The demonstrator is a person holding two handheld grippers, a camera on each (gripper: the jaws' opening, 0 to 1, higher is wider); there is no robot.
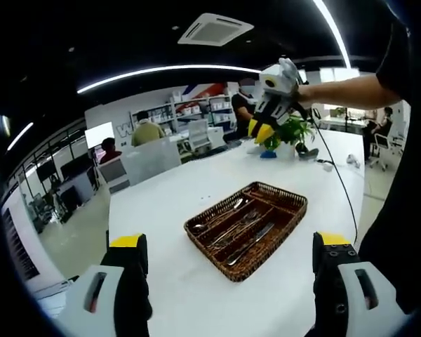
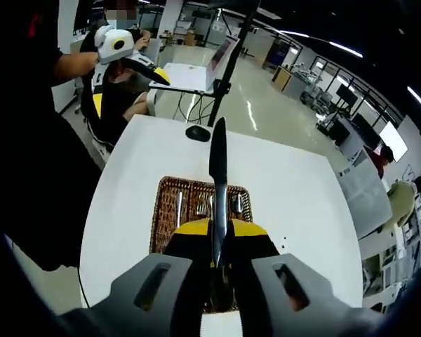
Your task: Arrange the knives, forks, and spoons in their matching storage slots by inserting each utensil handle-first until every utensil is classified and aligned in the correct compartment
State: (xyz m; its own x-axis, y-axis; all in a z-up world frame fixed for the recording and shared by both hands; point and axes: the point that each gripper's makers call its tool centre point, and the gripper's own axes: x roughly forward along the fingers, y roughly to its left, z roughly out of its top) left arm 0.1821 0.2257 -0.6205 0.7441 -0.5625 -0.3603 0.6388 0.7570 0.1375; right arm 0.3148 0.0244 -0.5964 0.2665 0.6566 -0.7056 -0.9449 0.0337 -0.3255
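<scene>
The right gripper (image 2: 218, 242) is clenched on a knife (image 2: 217, 175), blade pointing up and away, handle hidden between the pads. Below it the wicker tray (image 2: 163, 210) sits on the white table (image 2: 302, 196), with spoons and forks (hard to sort, probably) in its slots. The left gripper (image 1: 228, 249) hangs released, jaws wide apart, above the tray.

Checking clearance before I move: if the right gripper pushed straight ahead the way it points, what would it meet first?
Probably the wicker tray on the white table: the knife clamped in the right gripper points over it, blade leading. Depth is unclear.
</scene>
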